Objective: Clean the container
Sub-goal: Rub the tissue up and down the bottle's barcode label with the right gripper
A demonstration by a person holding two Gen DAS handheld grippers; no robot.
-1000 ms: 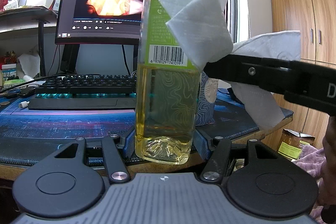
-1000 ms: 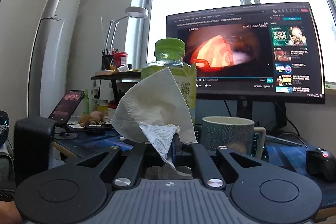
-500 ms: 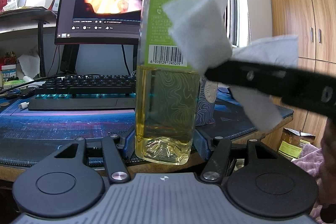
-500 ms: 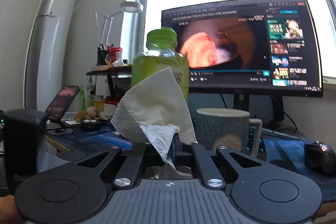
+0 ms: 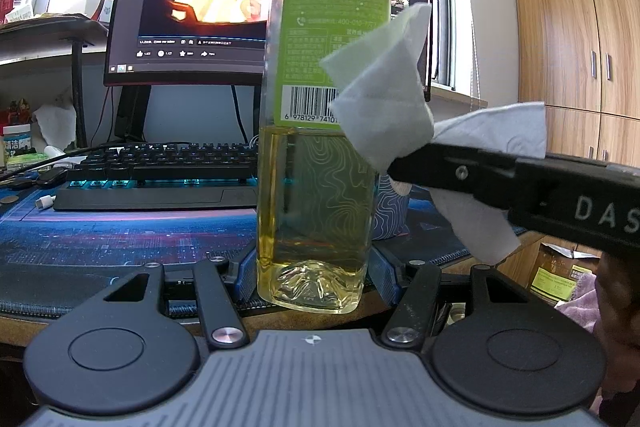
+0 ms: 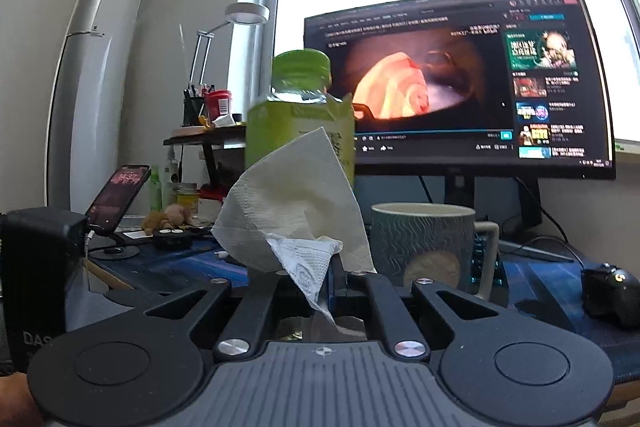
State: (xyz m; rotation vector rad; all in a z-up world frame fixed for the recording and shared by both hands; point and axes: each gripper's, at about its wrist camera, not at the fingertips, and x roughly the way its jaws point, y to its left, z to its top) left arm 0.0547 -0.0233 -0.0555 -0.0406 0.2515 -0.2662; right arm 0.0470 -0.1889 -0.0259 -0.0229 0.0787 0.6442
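A cluttered desk with a blue mat (image 5: 80, 239), keyboard (image 5: 160, 167) and a monitor (image 6: 460, 87) playing video fills the background. The left gripper (image 5: 312, 267) clamps the base of an upright bottle (image 5: 320, 147), label reading "100%" above barcode 6978129. From the right, the right gripper (image 5: 404, 167), marked "DAS", pinches a white tissue (image 5: 384, 99) against the label. A mug (image 6: 424, 247) stands just behind.

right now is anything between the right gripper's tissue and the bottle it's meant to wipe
Nothing visible does. The right gripper is shut on the paper tissue, whose folded end lies against the bottle label. The left gripper clamps the bottle's base. The mug stands off to the side.
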